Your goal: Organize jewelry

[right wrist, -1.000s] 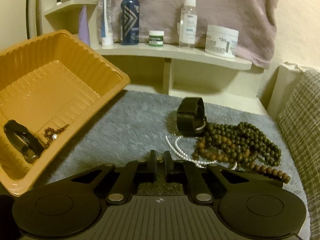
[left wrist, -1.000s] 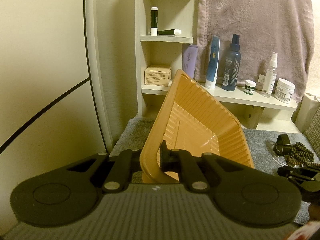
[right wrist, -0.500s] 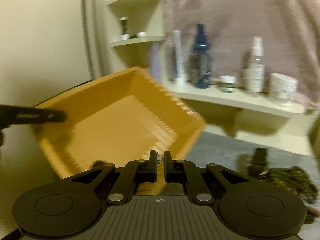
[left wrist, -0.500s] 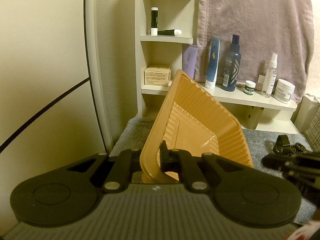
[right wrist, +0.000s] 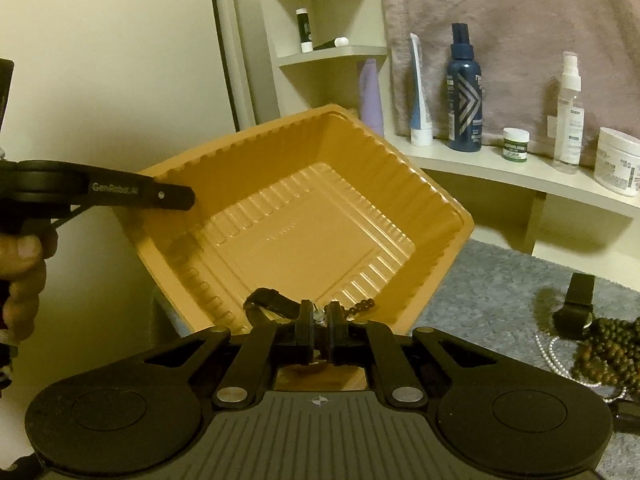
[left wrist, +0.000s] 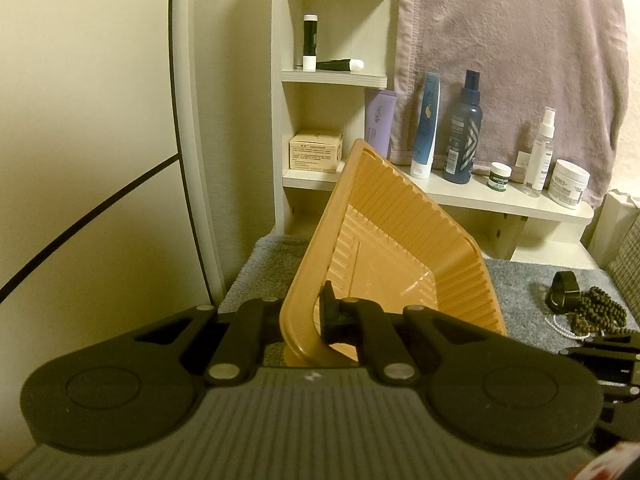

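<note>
So the left gripper [left wrist: 310, 318] is clamped on the rim of the orange tray [left wrist: 404, 248], holding it tipped up off the grey mat [right wrist: 492, 280], open side facing the right gripper [right wrist: 319, 334]. In the right wrist view you can see the left one's black arm coming in from the left edge, with a hand [right wrist: 20, 268] wrapped round its handle.

The right gripper is clenched on something tiny and shiny, maybe a ring or earring, too small to tell. It sits right over the tray's near edge, lower middle of the frame.

Progress-wise: two pieces already lie in the tray's low corner, a black band [right wrist: 266, 300] and a short string of dark beads [right wrist: 362, 305]. I'd say we're roughly halfway, with the shiny bit about to be dropped in.

Still left out on the mat, lower right of the frame: a black watch [right wrist: 576, 304], a heap of brown bead strands [right wrist: 608, 348] and a pearl string [right wrist: 554, 356] tucked under them. Those are all tangled together, so pulling one out cleanly looks annoying.

Around it: a shelf [right wrist: 532, 178] behind with a blue spray bottle [right wrist: 464, 92], tubes and jars, and a pinkish towel [left wrist: 508, 48] hanging over it. Nothing really blocks the tray; the tilt just means stuff slides to the low corner.
</note>
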A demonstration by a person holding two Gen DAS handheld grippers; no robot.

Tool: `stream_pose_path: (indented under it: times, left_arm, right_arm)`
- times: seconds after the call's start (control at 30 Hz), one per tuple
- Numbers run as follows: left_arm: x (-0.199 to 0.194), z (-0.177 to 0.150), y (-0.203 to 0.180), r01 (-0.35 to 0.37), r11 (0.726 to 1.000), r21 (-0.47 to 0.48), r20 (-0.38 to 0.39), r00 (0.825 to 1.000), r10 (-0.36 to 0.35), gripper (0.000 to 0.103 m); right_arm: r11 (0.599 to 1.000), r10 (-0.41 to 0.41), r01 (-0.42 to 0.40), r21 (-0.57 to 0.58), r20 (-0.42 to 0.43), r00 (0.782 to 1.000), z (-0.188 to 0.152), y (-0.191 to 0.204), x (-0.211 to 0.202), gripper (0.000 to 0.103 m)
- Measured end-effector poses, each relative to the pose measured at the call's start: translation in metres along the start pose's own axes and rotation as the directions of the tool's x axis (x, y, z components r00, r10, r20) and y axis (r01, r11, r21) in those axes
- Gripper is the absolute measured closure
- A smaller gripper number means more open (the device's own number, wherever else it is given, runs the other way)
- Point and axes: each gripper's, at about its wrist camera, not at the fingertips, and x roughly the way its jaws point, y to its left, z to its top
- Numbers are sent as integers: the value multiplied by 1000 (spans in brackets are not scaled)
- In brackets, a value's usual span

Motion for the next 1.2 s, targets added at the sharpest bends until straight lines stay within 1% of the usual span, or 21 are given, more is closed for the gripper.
stream_pose_path:
  times: [0.17, 0.3, 0.33, 0.37, 0.4, 0.43, 0.5, 0.67, 0.77, 0.87, 0.97, 1.07, 1.2]
  left_arm:
    - [0, 0, -1, 1, 1000, 0, 0, 1000, -1, 96]
    - [-1, 0, -1, 1, 1000, 1, 0, 1000, -1, 96]
    - [-1, 0, -1, 1, 1000, 0, 0, 1000, -1, 96]
    - [-1, 0, -1, 1, 1000, -1, 0, 1000, -1, 96]
    - [-1, 0, -1, 1, 1000, -1, 0, 1000, -1, 96]
    - [-1, 0, -1, 0, 1000, 0, 1, 1000, 0, 96]
    - [-1, 0, -1, 0, 1000, 0, 0, 1000, 0, 96]
    - [-1, 1, -1, 1, 1000, -1, 0, 1000, -1, 96]
    - [-1, 0, -1, 1, 1000, -1, 0, 1000, -1, 96]
    - [-2, 0, -1, 2, 1000, -1, 1, 1000, -2, 96]
    - [-2, 1, -2, 1, 1000, -1, 1, 1000, -1, 96]
    - [-2, 0, -1, 2, 1000, -1, 1, 1000, -2, 96]
    - [-2, 0, -1, 1, 1000, 0, 2, 1000, -1, 96]
  right_arm:
    - [1000, 17, -17, 20, -2, 1000, 1, -1, 0, 96]
    - [999, -5, 5, 34, -2, 1000, 1, -5, -1, 92]
    - [999, -5, 5, 42, 3, 1000, 1, -6, -3, 87]
    - [999, -6, 6, 50, 7, 1000, 1, -7, -4, 79]
    - [998, -6, 5, 56, 9, 1000, 1, -8, -5, 76]
    - [998, -4, 3, 62, 13, 1000, 1, -9, -6, 74]
    - [998, 0, -1, 68, 17, 1000, 1, -11, -7, 74]
    - [996, -41, 38, 77, 44, 998, 1, -14, -13, 74]
    - [989, -116, 110, 99, 62, 991, -3, -22, -21, 74]
    - [971, -212, 204, 126, 54, 976, -12, -36, -30, 74]
    - [946, -296, 290, 148, 21, 955, -24, -53, -38, 74]
    - [911, -375, 372, 180, -15, 927, -38, -70, -47, 74]
    - [856, -471, 471, 212, -54, 881, -53, -89, -61, 73]
